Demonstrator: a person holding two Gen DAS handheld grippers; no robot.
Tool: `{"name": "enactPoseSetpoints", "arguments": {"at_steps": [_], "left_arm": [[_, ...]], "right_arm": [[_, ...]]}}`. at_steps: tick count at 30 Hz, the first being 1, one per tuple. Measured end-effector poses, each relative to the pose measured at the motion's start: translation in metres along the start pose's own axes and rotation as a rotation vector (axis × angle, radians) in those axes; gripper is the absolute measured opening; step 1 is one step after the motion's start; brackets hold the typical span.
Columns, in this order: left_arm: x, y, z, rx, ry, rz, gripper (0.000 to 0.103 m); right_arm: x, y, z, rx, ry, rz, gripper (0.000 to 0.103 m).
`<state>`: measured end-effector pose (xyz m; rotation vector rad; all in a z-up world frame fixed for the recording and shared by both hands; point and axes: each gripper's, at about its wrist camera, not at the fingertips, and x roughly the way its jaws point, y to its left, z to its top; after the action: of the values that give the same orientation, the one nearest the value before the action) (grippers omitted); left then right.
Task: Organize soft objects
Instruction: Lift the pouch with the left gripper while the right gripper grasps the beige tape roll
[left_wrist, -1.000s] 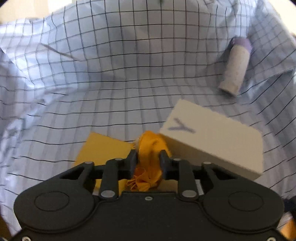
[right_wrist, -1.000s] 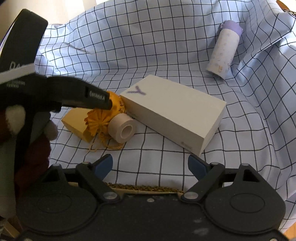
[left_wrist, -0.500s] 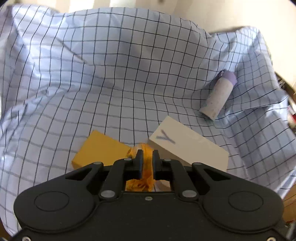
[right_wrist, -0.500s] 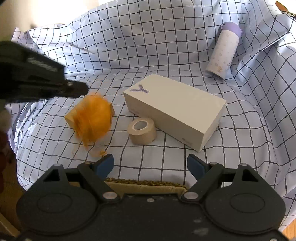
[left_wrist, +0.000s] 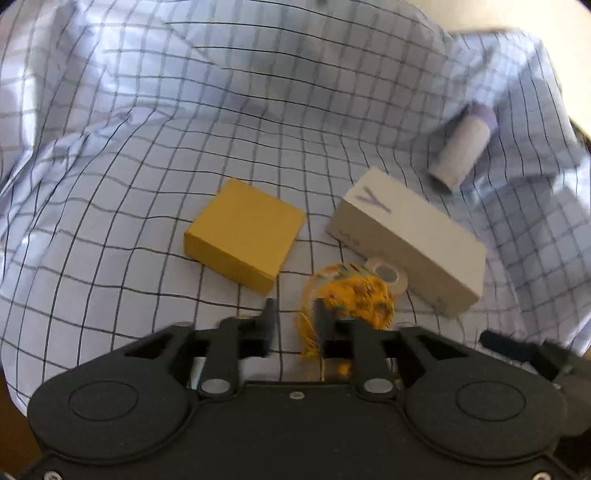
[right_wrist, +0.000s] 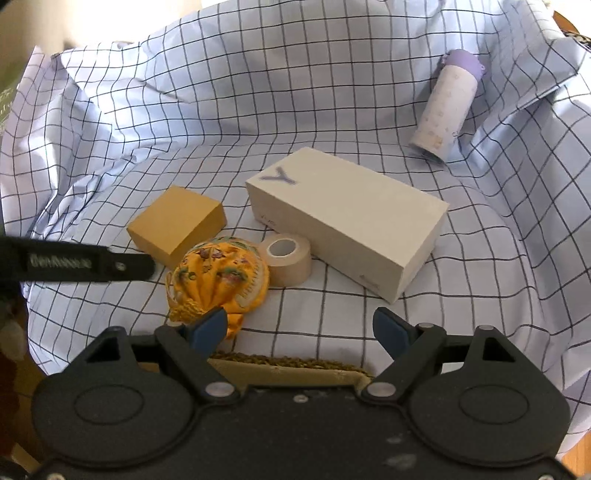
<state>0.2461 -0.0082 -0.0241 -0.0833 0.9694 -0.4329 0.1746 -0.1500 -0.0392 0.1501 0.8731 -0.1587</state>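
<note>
An orange floral drawstring pouch (right_wrist: 218, 273) lies on the checked cloth (right_wrist: 221, 110), in front of a yellow box (right_wrist: 177, 221) and touching a roll of beige tape (right_wrist: 286, 258). My left gripper (left_wrist: 295, 317) hovers just short of the pouch (left_wrist: 354, 291). Its jaws stand a narrow gap apart, and bare cloth shows between them. In the right wrist view one black finger (right_wrist: 92, 263) of the left gripper ends just left of the pouch, clear of it. My right gripper (right_wrist: 299, 328) stands wide open and empty near the cloth's front edge.
A long white box (right_wrist: 347, 218) marked Y lies right of the tape roll. A white bottle with a purple cap (right_wrist: 447, 107) rests on its side at the back right. The cloth rises in folds on all sides. A tan woven edge (right_wrist: 288, 363) sits under my right gripper.
The left gripper lifted the orange pouch from between the two boxes, carried it nearer, and let it go beside the tape roll. The right gripper has kept still.
</note>
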Motion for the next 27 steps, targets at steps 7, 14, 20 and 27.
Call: {"name": "enactPoseSetpoints", "arguments": {"at_steps": [7,14,20,27], "left_arm": [[0.012,-0.037,0.004,0.12,-0.004,-0.015,0.078],[0.035,-0.053,-0.001,0.175,0.042,0.033,0.082],[0.044,-0.057,0.0,0.179,0.046,0.059,0.07],[0.028,-0.043,-0.001,0.085,0.035,0.037,0.06]], "right_arm": [[-0.008,-0.022,-0.008,0.054,0.014,-0.036,0.086],[-0.008,-0.037,-0.015,0.101,0.032,-0.059,0.086],[-0.009,-0.041,-0.017,0.117,0.024,-0.06,0.086],[-0.006,-0.039,-0.014,0.135,0.017,-0.057,0.086]]}}
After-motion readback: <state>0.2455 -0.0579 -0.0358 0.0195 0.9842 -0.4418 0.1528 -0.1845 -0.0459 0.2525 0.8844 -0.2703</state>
